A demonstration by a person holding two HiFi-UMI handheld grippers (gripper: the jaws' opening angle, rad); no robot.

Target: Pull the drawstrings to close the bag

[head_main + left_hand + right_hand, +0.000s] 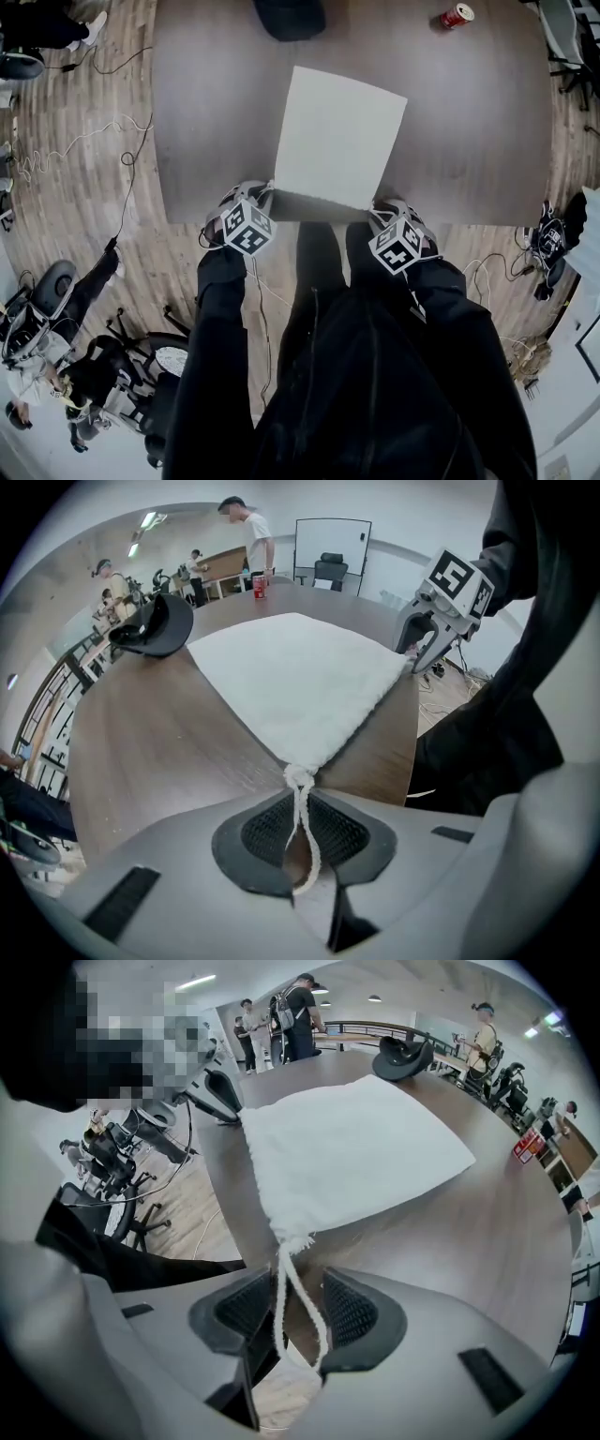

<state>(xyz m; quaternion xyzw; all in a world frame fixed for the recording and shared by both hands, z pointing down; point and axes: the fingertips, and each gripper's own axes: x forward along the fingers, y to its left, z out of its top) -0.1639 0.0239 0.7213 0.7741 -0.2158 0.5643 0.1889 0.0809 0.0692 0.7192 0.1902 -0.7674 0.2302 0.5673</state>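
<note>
A flat white cloth bag (337, 136) lies on the brown table (206, 122), its mouth along the near edge. My left gripper (246, 225) is at the bag's near left corner. In the left gripper view the pads (267, 832) stand close together, shut on the white drawstring loop (302, 808) that leaves the bag (300, 682). My right gripper (401, 242) is at the near right corner. In the right gripper view its pads (352, 1312) stand apart, and the other drawstring loop (281, 1288) hangs loosely between them from the gathered corner of the bag (356, 1147).
A red can (457, 15) and a dark cap (291, 17) sit at the table's far side. Cables, chairs and people are on the wooden floor around the table. The person's dark sleeves and legs fill the space below the near edge.
</note>
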